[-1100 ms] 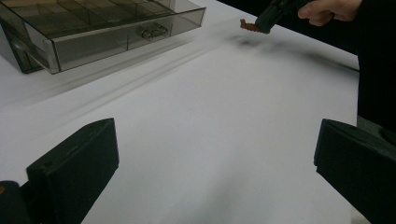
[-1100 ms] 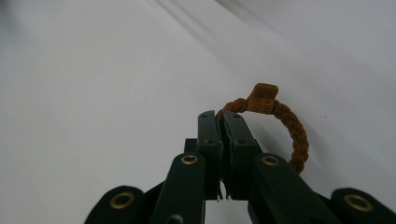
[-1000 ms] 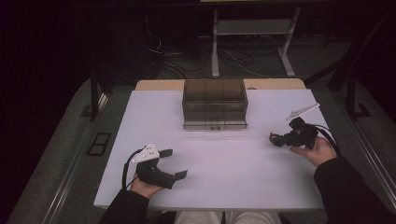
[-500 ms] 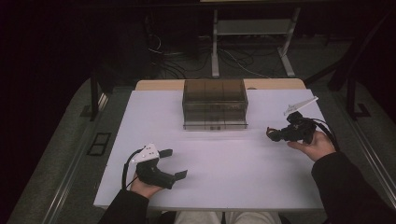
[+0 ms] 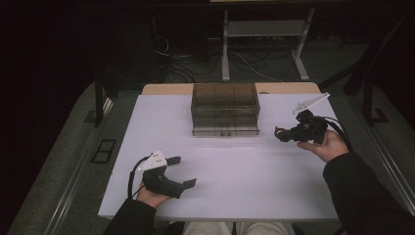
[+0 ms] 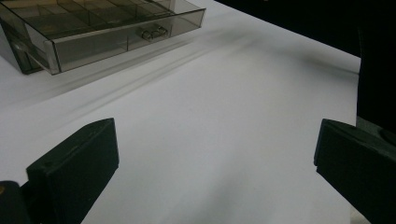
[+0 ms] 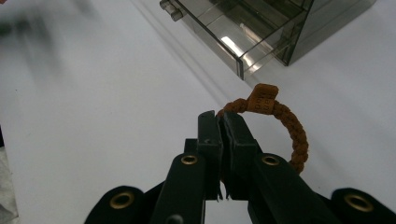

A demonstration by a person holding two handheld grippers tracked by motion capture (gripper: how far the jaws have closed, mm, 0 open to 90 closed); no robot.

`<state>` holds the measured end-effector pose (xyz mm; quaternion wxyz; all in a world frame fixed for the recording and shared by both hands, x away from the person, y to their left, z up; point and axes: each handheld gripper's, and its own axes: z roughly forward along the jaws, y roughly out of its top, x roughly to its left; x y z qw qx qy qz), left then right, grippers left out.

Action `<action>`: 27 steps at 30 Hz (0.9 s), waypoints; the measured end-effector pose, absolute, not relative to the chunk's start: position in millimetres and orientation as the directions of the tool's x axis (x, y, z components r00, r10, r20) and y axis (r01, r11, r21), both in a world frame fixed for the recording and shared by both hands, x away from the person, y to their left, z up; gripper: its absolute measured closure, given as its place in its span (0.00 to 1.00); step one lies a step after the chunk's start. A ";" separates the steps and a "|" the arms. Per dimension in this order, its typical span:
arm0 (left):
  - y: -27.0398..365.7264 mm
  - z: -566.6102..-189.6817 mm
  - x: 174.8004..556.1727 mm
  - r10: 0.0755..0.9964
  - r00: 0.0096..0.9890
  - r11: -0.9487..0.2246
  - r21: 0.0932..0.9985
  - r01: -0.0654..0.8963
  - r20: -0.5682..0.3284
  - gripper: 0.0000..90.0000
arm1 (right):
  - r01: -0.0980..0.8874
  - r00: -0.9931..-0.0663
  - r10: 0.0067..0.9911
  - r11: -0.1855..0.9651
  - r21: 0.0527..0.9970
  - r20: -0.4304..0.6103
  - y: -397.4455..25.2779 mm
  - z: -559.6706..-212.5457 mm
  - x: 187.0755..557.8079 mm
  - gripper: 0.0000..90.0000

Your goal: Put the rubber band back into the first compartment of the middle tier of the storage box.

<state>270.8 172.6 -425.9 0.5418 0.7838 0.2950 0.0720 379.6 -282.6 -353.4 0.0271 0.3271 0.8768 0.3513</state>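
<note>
Brown braided bracelet [image 7: 285, 123] pinched in raised right claw [image 5: 281, 133] (palm up).

Right tool [image 5: 281, 133] with bracelet [image 7: 285, 123] nearer drawer box [image 5: 225, 108].

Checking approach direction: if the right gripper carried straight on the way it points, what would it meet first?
Probably the smoky clear drawer box: the right gripper, shut on the brown braided loop, points toward its near corner, though it might just pass over bare table.

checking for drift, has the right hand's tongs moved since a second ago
Yes. In the high view the right tongs, shut on a brown braided loop, have risen and shifted slightly toward the drawer box, while the left tongs stay put.
</note>
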 end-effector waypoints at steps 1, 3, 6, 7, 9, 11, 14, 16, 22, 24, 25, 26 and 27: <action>172.6 -425.9 270.8 0.541 0.815 -0.239 0.892 0.385 -0.207 0.00 | 0.555 -0.785 0.593 0.539 0.634 0.182 -282.6 -353.4 379.6 0.95; 172.7 -425.9 270.8 0.541 0.815 -0.239 0.891 0.385 -0.207 0.00 | 0.549 -0.788 0.588 0.542 0.636 0.180 -279.7 -350.5 380.9 0.95; 172.4 -426.0 270.8 0.540 0.816 -0.240 0.891 0.384 -0.206 0.00 | 0.542 -0.793 0.583 0.546 0.639 0.175 -274.6 -345.7 382.6 0.95; 172.4 -426.0 270.9 0.540 0.816 -0.240 0.891 0.385 -0.207 0.00 | 0.534 -0.800 0.576 0.550 0.642 0.171 -271.1 -342.9 384.1 0.95; 172.5 -426.0 270.9 0.540 0.816 -0.240 0.891 0.384 -0.206 0.00 | 0.530 -0.801 0.574 0.552 0.644 0.168 -269.1 -341.7 384.6 0.95; 172.6 -425.9 270.8 0.539 0.817 -0.241 0.891 0.384 -0.206 0.00 | 0.523 -0.807 0.568 0.556 0.646 0.165 -265.4 -339.5 386.3 0.95; 172.8 -425.9 270.8 0.538 0.817 -0.240 0.892 0.384 -0.207 0.00 | 0.517 -0.811 0.562 0.559 0.648 0.163 -260.0 -336.8 388.6 0.95; 172.9 -426.0 270.9 0.539 0.816 -0.239 0.891 0.385 -0.209 0.00 | 0.513 -0.814 0.558 0.562 0.649 0.161 -256.6 -335.1 390.1 0.95; 173.4 -425.8 271.0 0.536 0.818 -0.238 0.892 0.383 -0.208 0.00 | 0.498 -0.824 0.544 0.569 0.654 0.155 -246.8 -329.8 394.5 0.95; 173.4 -425.8 271.0 0.537 0.817 -0.236 0.892 0.384 -0.210 0.00 | 0.495 -0.827 0.541 0.571 0.655 0.154 -243.3 -327.9 395.9 0.95; 173.5 -425.8 271.1 0.536 0.818 -0.238 0.892 0.383 -0.208 0.00 | 0.493 -0.829 0.538 0.572 0.655 0.153 -241.3 -327.1 396.6 0.95; 173.5 -425.8 271.0 0.536 0.818 -0.239 0.892 0.383 -0.208 0.00 | 0.492 -0.830 0.536 0.574 0.655 0.154 -239.3 -326.1 397.3 0.95; 173.4 -425.7 271.0 0.535 0.819 -0.239 0.892 0.383 -0.208 0.00 | 0.485 -0.835 0.529 0.578 0.657 0.151 -235.2 -324.2 398.8 0.95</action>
